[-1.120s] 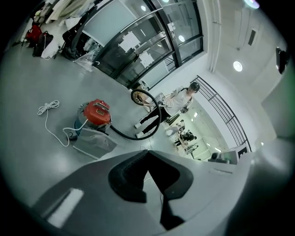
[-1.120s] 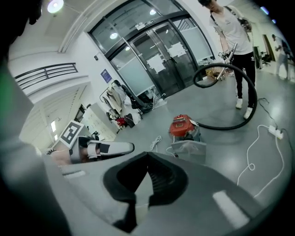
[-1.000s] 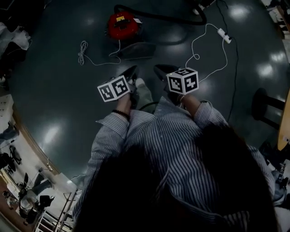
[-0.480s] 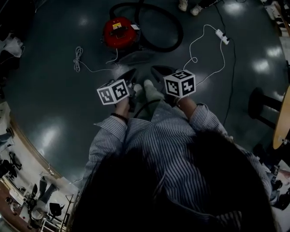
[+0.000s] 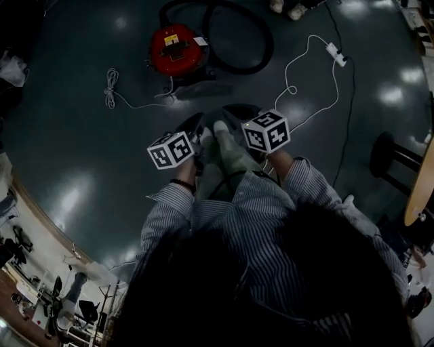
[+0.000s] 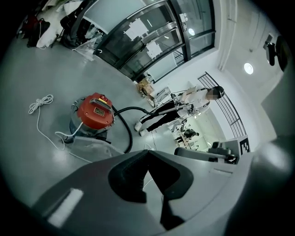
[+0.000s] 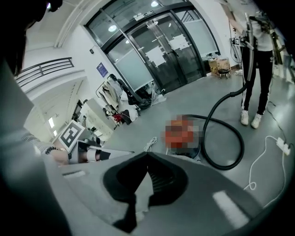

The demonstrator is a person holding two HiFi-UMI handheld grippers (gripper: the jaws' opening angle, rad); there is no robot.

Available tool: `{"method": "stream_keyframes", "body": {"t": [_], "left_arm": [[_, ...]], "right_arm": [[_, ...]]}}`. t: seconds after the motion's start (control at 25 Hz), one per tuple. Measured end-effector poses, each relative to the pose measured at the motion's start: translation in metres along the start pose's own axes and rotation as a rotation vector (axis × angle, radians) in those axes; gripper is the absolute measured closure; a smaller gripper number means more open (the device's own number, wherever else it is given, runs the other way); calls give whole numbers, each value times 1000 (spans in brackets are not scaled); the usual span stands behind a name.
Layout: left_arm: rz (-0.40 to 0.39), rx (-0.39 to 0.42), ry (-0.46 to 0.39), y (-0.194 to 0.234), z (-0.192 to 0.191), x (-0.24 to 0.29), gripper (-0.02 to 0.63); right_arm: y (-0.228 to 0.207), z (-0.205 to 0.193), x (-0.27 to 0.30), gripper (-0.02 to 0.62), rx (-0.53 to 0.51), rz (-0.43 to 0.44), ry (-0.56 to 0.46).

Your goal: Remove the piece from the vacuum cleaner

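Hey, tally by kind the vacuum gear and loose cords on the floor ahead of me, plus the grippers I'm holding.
Vacuum cleaner: 1
Black hose: 1
White cords: 2, a coiled cord and a power-strip cord
Grippers: 2, left gripper and right gripper, jaws shut on both
Total: 6

In the head view the red vacuum cleaner (image 5: pixel 178 49) now lies a little lower and more to the left. Its black hose (image 5: pixel 261 57) shows as a full loop, where before only the lower arc was seen. Another person's light shoes (image 5: pixel 285 8) have come in at the top edge. The coiled white cable (image 5: pixel 108 88) has shifted left and down. The left gripper (image 6: pixel 148 153) and right gripper (image 7: pixel 147 156) both sit lower, and the wearer's light trouser leg (image 5: pixel 230 150) shows larger between them.
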State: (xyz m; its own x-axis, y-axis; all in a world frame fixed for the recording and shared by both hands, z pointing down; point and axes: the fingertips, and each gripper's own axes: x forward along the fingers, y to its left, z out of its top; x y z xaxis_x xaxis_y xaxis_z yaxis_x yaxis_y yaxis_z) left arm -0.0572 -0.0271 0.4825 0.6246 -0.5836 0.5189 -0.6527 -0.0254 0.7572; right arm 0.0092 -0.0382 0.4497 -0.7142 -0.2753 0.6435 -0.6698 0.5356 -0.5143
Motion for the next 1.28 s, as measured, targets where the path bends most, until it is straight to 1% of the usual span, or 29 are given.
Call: {"method": "stream_keyframes", "body": {"t": [0.08, 0.2, 0.28, 0.44, 0.6, 0.72, 0.84, 0.88, 0.96, 1.04, 1.08, 1.12, 1.2, 1.28], "left_arm": [[-3, 4, -9, 9, 4, 11, 600], [-28, 7, -13, 21, 9, 29, 600], [-35, 27, 1, 33, 10, 42, 600], [-73, 54, 28, 62, 11, 70, 600], [-71, 113, 78, 97, 4, 99, 591], [-54, 194, 118, 120, 3, 120, 570], [-35, 316, 163, 144, -1, 142, 519], [-17, 367, 175, 154, -2, 148, 503], [48, 461, 197, 176, -2, 158, 485], [123, 532, 234, 204, -9, 163, 484], [140, 563, 255, 213, -12, 166, 475], [135, 593, 275, 216, -12, 170, 450], [109, 653, 301, 215, -8, 180, 430], [116, 702, 331, 219, -6, 187, 404]], "right_arm": [[-9, 0, 13, 594, -8, 12, 10], [-24, -1, 33, 592, -35, 22, 24], [-36, -4, 47, 592, -68, 21, 41], [-66, -17, 82, 584, -123, -1, 104], [-98, -35, 113, 580, -168, -23, 150], [-119, -44, 137, 578, -219, -22, 174], [-140, -50, 159, 574, -286, -30, 191], [-147, -52, 165, 569, -307, -36, 196], [-161, -56, 177, 561, -350, -52, 207], [-173, -58, 187, 551, -394, -71, 219], [-178, -59, 191, 538, -413, -76, 227], [-181, -62, 196, 525, -428, -77, 237], [-187, -67, 205, 511, -449, -74, 263], [-192, -71, 211, 503, -471, -83, 292]]}}
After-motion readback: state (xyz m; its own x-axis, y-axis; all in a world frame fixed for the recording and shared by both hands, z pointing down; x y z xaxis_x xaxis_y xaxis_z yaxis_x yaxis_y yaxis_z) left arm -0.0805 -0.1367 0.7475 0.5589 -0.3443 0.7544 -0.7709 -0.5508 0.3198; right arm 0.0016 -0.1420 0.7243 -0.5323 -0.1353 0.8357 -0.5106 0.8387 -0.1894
